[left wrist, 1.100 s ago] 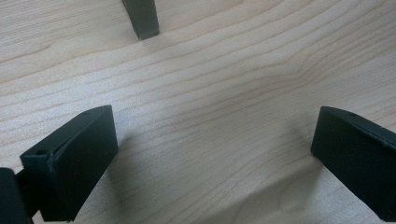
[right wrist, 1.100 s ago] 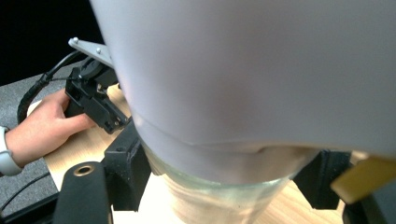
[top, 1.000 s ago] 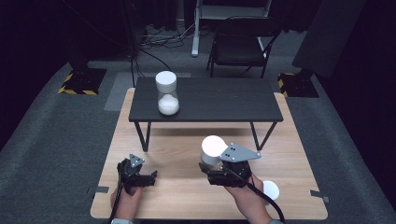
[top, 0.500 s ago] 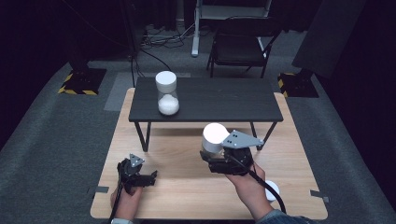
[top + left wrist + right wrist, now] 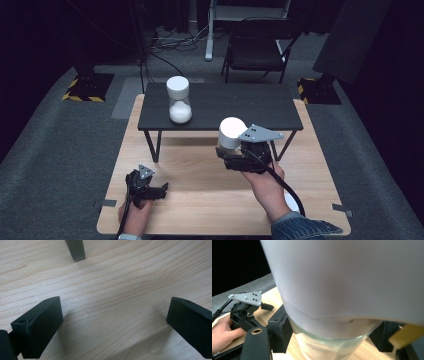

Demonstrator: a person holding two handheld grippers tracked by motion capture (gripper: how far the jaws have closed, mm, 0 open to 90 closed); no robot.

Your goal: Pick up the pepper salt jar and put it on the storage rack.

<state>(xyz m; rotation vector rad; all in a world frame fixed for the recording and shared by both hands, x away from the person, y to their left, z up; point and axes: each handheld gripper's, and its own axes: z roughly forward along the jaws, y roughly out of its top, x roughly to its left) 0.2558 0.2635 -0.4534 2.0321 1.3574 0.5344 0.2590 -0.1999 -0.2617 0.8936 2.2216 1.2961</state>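
Nearest, the left gripper (image 5: 159,190) rests on the worktop (image 5: 200,200), fingers (image 5: 37,325) spread wide and empty. Beyond it, the right gripper (image 5: 226,159) is clamped on an upright hourglass (image 5: 231,133), held above the worktop, before the low black table (image 5: 240,107), where a second hourglass (image 5: 179,99) stands to the far left.

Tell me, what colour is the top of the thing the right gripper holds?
White cap on a clear glass body, best in the high view.

I can't see the bottom of the jar (image 5: 231,135); my right gripper (image 5: 235,157) hides it. Its white lid (image 5: 342,277) runs off the picture's top.
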